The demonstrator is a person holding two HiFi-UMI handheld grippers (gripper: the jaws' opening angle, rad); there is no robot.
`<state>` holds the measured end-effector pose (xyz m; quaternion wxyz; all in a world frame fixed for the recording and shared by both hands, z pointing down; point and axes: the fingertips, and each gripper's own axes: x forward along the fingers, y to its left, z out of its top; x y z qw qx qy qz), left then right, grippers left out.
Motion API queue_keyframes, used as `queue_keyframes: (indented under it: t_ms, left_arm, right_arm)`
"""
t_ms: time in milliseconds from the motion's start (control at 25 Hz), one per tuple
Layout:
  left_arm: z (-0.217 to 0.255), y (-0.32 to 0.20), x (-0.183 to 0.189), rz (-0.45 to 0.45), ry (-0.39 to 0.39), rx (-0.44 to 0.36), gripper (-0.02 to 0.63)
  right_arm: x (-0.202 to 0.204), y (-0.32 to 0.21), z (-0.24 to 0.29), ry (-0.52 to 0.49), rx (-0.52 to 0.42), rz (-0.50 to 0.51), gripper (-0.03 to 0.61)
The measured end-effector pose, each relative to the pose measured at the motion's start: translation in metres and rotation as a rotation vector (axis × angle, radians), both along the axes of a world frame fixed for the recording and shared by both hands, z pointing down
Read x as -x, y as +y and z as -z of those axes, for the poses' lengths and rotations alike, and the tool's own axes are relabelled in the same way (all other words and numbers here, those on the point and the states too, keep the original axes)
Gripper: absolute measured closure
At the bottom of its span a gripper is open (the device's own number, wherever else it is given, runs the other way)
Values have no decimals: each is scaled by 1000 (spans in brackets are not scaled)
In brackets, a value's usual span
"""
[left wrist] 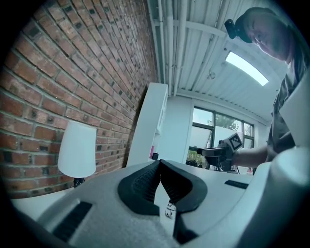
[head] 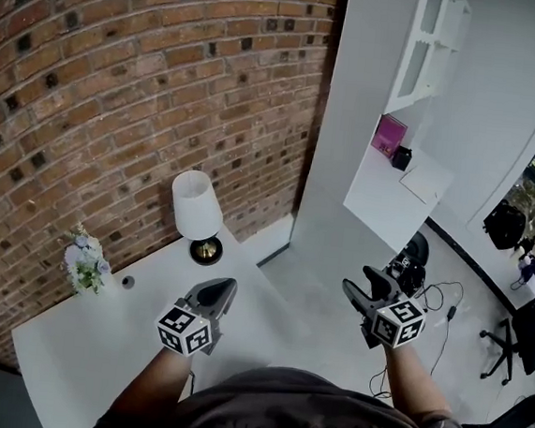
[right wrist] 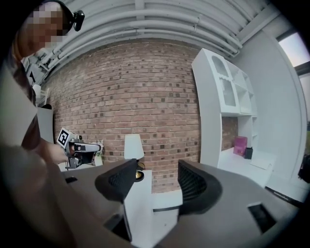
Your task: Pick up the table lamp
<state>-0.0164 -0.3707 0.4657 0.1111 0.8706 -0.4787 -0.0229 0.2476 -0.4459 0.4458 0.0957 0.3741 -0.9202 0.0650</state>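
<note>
The table lamp point(head: 197, 207), with a white shade and a dark, brass-coloured base, stands at the far edge of the white table point(head: 95, 342), against the brick wall. It also shows as the lamp point(left wrist: 77, 149) at the left of the left gripper view and, smaller, as the lamp point(right wrist: 133, 147) in the right gripper view. My left gripper point(head: 223, 290) hovers over the table just short of the lamp; in its own view the left gripper point(left wrist: 159, 165) has its pads together and holds nothing. My right gripper point(head: 362, 284) hangs over the floor to the table's right, and in its own view the right gripper point(right wrist: 157, 170) stands open and empty.
A small vase of pale flowers point(head: 84, 266) and a tiny dark object point(head: 127, 281) sit left of the lamp. To the right stands a white shelf unit point(head: 397, 188) with a pink box point(head: 389, 134). A black bag point(head: 418, 252), cables and an office chair point(head: 521, 334) are on the floor.
</note>
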Motion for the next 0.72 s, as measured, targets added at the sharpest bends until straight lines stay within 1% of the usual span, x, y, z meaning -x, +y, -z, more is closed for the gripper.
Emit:
queue_keyframes:
  t_ms: [240, 520, 720]
  left_arm:
    - [-11, 10, 38, 79, 1, 19, 609]
    - [-30, 26, 95, 186, 7, 43, 610]
    - [-44, 35, 139, 266, 12, 51, 611]
  right_arm:
    - [56, -16, -12, 24, -2, 96, 318]
    - [142, -33, -37, 55, -8, 220, 318]
    - [205, -43, -68, 80, -12, 291, 318]
